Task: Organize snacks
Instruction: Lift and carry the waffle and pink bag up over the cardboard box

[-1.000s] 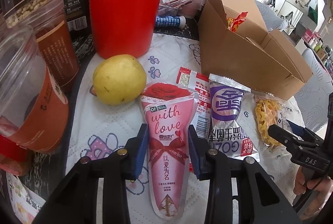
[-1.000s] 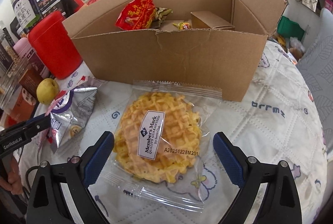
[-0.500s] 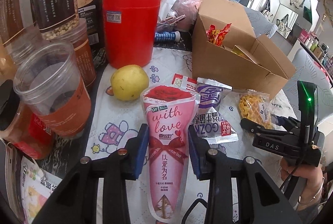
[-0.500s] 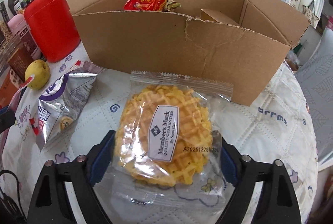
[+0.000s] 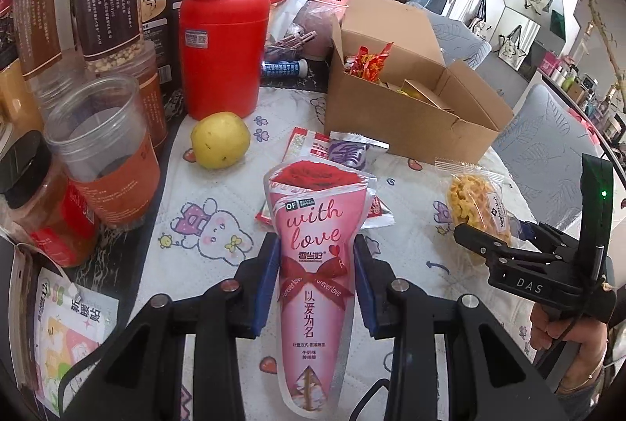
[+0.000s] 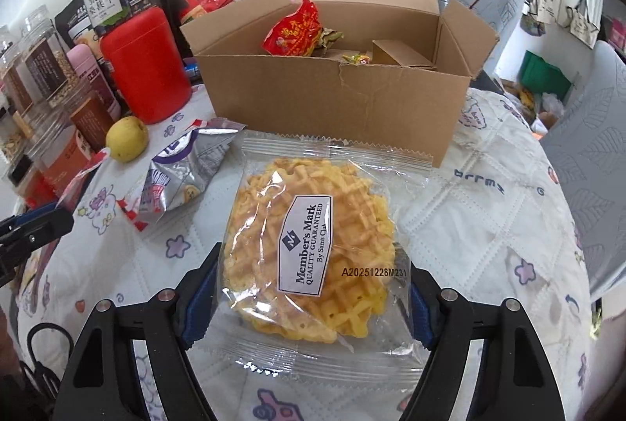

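Two grippers, both loaded: the left gripper [image 5: 316, 278] is clamped tight on a glossy pink cone-shaped pouch [image 5: 313, 264], now lifted off the quilted tablecloth [image 5: 219, 209] it lay on a second ago. The right gripper [image 6: 309, 294] has just been closing, its jaws now pressing the crinkly clear wrapper of a round, lattice-textured waffle pack [image 6: 313, 249] that was lying loose between them. Straight ahead sits the open cardboard box [image 6: 332, 100].

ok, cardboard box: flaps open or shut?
Open. The cardboard box has its flaps standing up, and a red snack packet shows inside over the front wall.
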Demonstrator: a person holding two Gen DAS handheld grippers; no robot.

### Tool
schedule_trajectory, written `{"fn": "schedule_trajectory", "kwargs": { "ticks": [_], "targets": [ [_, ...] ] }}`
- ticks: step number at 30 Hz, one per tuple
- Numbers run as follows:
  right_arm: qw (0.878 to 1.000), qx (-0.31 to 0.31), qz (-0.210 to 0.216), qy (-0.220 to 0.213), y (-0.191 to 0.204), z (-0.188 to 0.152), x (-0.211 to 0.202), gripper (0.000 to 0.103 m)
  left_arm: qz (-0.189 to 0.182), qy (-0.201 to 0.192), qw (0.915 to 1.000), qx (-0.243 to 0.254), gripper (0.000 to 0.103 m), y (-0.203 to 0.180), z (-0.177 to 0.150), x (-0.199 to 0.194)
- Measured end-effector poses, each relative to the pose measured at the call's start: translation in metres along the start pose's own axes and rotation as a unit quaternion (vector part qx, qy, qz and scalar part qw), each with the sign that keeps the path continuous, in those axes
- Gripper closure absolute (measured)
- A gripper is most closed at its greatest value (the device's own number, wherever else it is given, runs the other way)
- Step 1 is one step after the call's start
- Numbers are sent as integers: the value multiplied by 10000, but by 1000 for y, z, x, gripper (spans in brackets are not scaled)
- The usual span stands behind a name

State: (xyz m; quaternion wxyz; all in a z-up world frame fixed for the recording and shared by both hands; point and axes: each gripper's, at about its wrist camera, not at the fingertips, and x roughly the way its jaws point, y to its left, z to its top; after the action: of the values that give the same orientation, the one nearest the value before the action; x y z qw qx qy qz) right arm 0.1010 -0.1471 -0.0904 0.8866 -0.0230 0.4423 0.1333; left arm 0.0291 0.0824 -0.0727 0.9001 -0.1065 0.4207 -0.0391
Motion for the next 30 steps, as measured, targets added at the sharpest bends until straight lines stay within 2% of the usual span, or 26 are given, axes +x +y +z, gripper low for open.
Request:
{"fn": "schedule_trajectory", "kwargs": {
  "ticks": [5,17,23,30],
  "targets": [
    [10000,52,21,-44,-3,-20,-25,24,-137,154,9997,120,67,-16,-17,-3],
    [9994,330,64,124,-12,-65,-37,24,-291,555,9969,475,67,-47,-50,12],
    [9992,383,32,87,-15,-72,-43,24,-64,835,9948,582,67,-52,-63,33],
    [9992,379,100,91,-12,-71,-40,23,427,706,9902,1129,60,-69,-72,40]
  ]
}}
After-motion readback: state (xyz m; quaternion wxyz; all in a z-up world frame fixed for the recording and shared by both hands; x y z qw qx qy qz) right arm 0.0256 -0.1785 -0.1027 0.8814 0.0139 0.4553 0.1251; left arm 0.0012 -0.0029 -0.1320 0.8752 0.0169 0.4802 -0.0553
